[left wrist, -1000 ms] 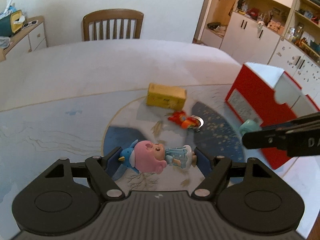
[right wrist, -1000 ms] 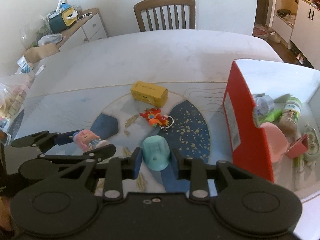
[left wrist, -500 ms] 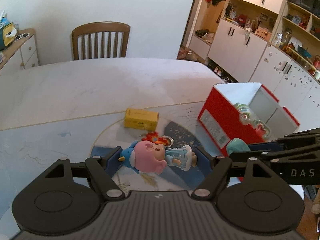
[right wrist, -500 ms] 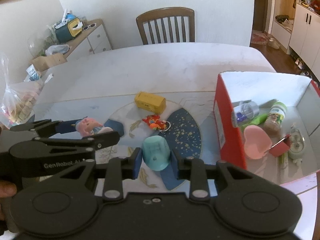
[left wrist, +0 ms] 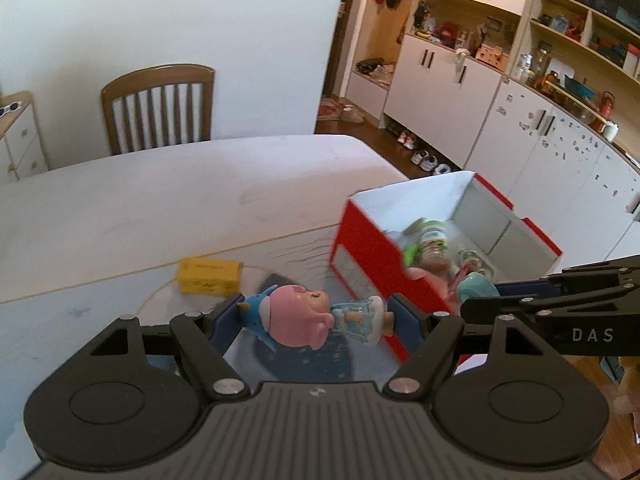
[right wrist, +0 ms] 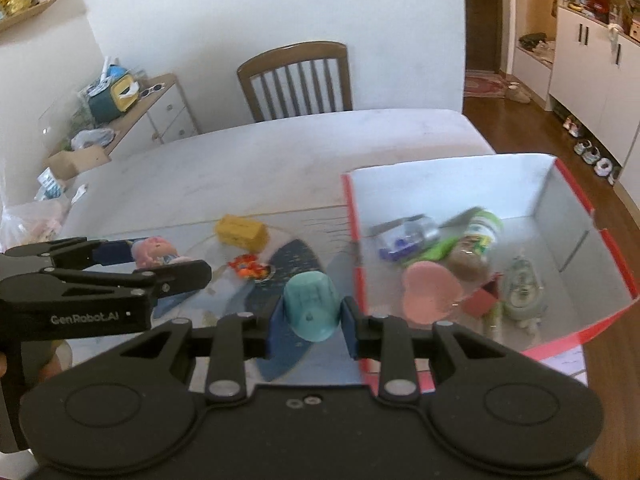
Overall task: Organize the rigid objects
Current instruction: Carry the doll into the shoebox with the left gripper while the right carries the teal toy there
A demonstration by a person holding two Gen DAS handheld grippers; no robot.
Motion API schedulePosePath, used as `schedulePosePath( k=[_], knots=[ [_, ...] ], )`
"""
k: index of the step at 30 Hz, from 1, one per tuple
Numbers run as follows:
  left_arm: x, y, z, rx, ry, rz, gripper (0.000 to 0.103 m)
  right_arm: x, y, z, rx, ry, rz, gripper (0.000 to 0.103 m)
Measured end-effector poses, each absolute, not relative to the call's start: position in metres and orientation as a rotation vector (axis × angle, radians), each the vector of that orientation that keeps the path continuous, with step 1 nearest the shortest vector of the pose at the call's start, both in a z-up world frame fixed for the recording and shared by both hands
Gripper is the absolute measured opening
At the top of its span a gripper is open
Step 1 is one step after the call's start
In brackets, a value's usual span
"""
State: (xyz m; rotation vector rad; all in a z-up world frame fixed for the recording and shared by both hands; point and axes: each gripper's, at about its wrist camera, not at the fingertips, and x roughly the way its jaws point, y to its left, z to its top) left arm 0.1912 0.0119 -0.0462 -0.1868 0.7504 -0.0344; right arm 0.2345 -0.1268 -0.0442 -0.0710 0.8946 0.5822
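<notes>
Box (right wrist: 460,184) sat ahead-right of my right claw (right wrist: 311,314), clamped on cup (right wrist: 310,304); left claw (left wrist: 314,316) gripped doll (left wrist: 308,316) lengthwise, farther off.

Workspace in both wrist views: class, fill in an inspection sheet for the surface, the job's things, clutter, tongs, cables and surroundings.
Surface: white table with a blue patterned mat.
Job's things: pink-haired doll in the left tongs; teal cup in the right tongs; yellow box and orange keychain lying on the mat; red box holding a spice jar, pink heart case and other small items, blurred.
Clutter: nothing seen beyond these.
Tongs: each closed on its item, above the table.
Cables: nothing seen.
Surroundings: wooden chair, white cabinets, sideboard.
</notes>
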Motion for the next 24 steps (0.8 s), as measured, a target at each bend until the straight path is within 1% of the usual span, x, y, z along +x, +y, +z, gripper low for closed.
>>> schedulePosePath(
  k=[13, 24],
  knots=[
    [0.232, -0.061, -0.041, -0.185, 0.752, -0.056, 0.078, 0.276, -0.196, -0.048, -0.058, 0.897, 0.575, 0.03],
    [0.263, -0.104, -0.044, -0.168, 0.764, -0.045, 0.078, 0.314, -0.234, -0.054, -0.073, 0.9, 0.587, 0.03]
  ],
)
